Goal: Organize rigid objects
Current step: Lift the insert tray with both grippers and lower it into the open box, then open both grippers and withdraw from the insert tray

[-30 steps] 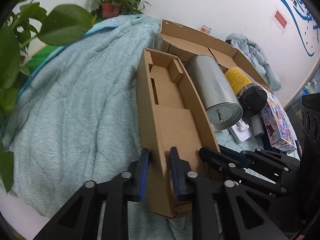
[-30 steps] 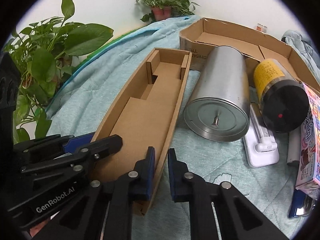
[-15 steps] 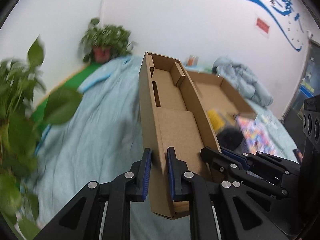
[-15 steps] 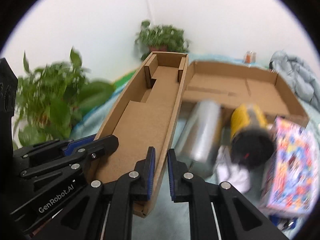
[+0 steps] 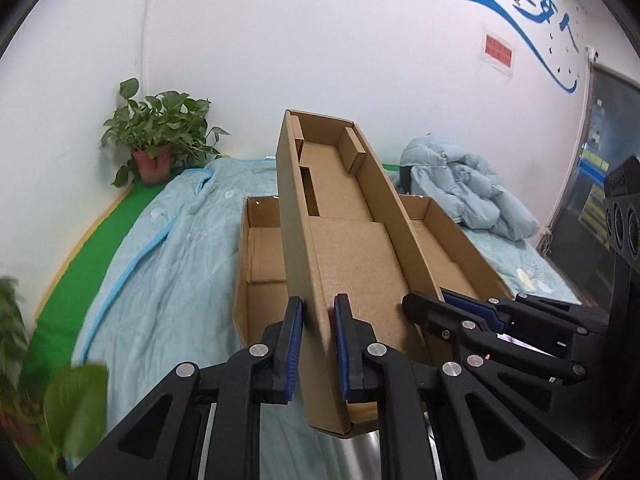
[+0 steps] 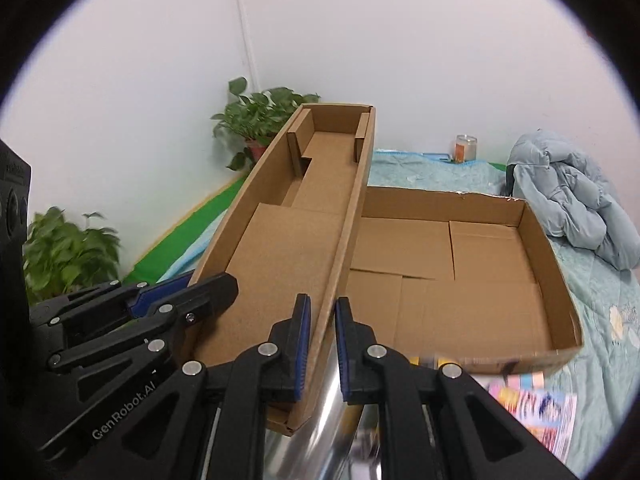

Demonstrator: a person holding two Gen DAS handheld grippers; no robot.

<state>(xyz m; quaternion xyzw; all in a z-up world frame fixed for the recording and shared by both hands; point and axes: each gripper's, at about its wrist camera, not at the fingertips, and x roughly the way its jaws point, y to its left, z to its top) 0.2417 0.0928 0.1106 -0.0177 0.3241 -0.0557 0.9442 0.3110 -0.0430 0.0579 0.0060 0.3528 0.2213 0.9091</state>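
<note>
Blue quilted bed (image 5: 168, 288) against white wall; you've got the narrow cardboard tray (image 5: 348, 248) airborne, left gripper (image 5: 316, 344) and right gripper (image 6: 322, 350) each clamped on one near side wall. Light, thin-walled, probably flexes, so keep both grips low near the corners. Beyond, it overhangs the wide shallow box (image 6: 480, 272).

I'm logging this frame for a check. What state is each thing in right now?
narrow cardboard tray: held off the bed, empty, open side up
left gripper: shut on the tray's left wall
right gripper: shut on the tray's right wall
wide cardboard box: open, empty, resting on the bed
metal canister: lying below the tray, mostly hidden
</note>
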